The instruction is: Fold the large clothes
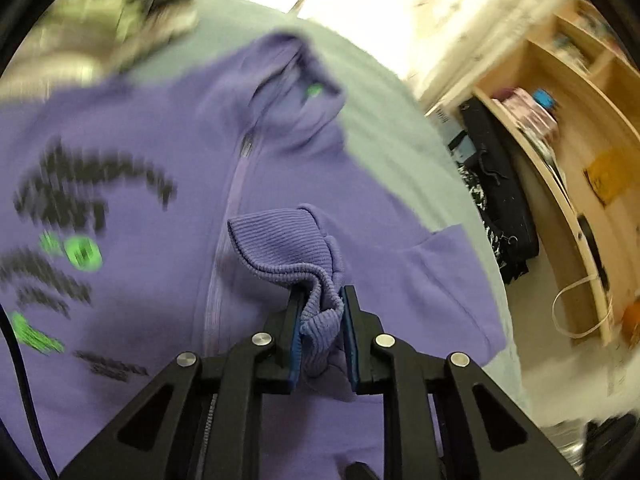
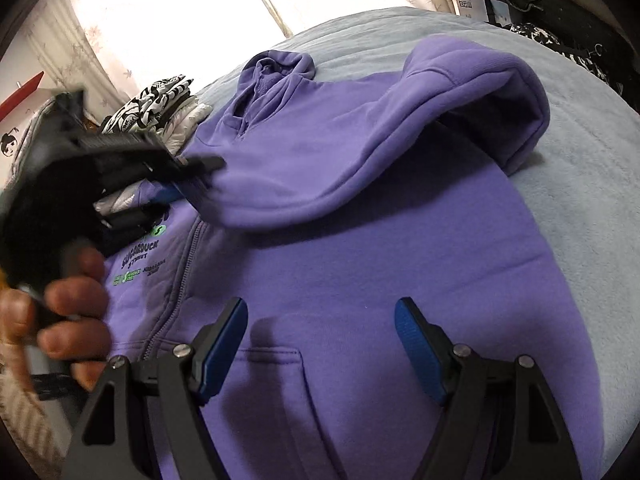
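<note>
Folding is barely begun: a purple hoodie (image 2: 360,240) lies front-up on the pale bed cover (image 2: 580,160), filling mid-frame. The left gripper (image 1: 320,320) is clenched on the ribbed sleeve cuff (image 1: 292,248); the sleeve crosses the chest. Lower frame, the right gripper (image 2: 320,332) hovers released. Other folds remain.

Pale grey-blue bed (image 2: 580,184), purple hoodie (image 2: 360,240) spread on it, patterned clothes pile (image 2: 160,96) near its far edge
</note>
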